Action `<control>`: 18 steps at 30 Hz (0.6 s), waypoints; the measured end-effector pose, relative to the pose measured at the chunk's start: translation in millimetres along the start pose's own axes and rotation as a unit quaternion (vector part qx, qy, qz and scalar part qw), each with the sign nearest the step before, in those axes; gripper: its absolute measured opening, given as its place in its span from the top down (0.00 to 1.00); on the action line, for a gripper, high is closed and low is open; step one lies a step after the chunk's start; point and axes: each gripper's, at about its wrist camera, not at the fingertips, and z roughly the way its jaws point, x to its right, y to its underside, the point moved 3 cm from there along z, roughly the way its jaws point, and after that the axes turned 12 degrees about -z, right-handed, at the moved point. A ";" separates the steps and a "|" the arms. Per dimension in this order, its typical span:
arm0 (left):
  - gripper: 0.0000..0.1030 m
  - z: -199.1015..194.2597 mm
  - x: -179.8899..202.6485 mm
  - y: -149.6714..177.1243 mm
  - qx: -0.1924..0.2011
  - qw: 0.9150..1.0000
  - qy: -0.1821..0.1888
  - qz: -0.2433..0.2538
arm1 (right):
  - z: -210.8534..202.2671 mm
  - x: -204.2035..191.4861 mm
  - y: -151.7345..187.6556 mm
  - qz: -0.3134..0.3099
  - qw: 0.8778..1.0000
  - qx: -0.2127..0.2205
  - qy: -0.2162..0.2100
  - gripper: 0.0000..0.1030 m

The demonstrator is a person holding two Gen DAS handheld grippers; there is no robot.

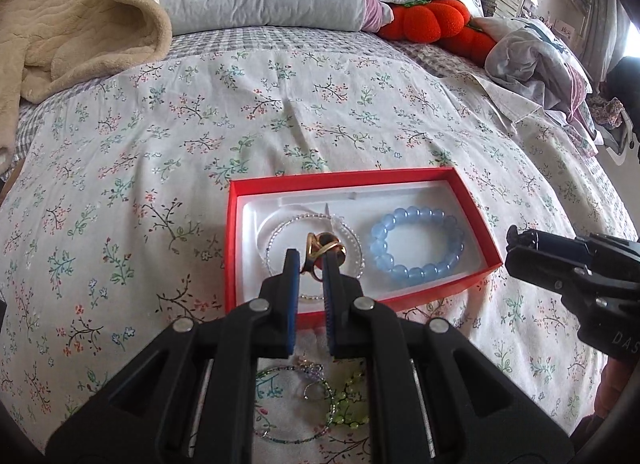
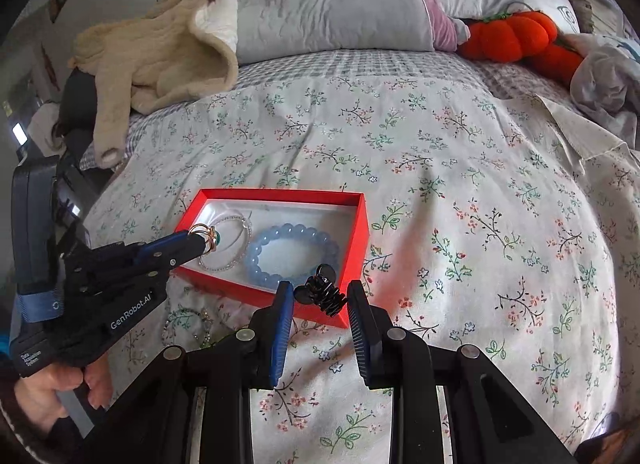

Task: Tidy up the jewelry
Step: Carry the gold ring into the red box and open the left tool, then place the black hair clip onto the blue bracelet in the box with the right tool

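Gold ring (image 1: 320, 250) sits pinched in the left gripper (image 1: 310, 260) above the red box (image 1: 478, 223); right gripper (image 2: 320, 296), fingers spread, flanks a black hair claw (image 2: 322, 292).

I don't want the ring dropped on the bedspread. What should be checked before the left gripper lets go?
1. Left gripper shut on gold ring: ok.
2. Ring over red box, not bedspread: ok.
3. Height above tray: cannot tell.
4. Clear bead bracelet beneath the ring; may land on it: not ok.
5. Blue bead bracelet clear of drop spot: ok.
6. Right gripper open, away from the ring: ok.
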 end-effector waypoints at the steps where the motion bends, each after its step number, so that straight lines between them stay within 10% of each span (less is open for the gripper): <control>1: 0.88 1.4 0.7 0.0 0.000 1.000 -0.002 0.001 | 0.1 0.0 -0.1 0.000 1.000 0.000 -0.001 0.73; 18: 0.68 -14.8 -9.0 0.9 -0.007 0.999 -0.032 -0.001 | 7.6 -3.0 -4.4 -0.002 1.000 -0.003 -0.001 0.73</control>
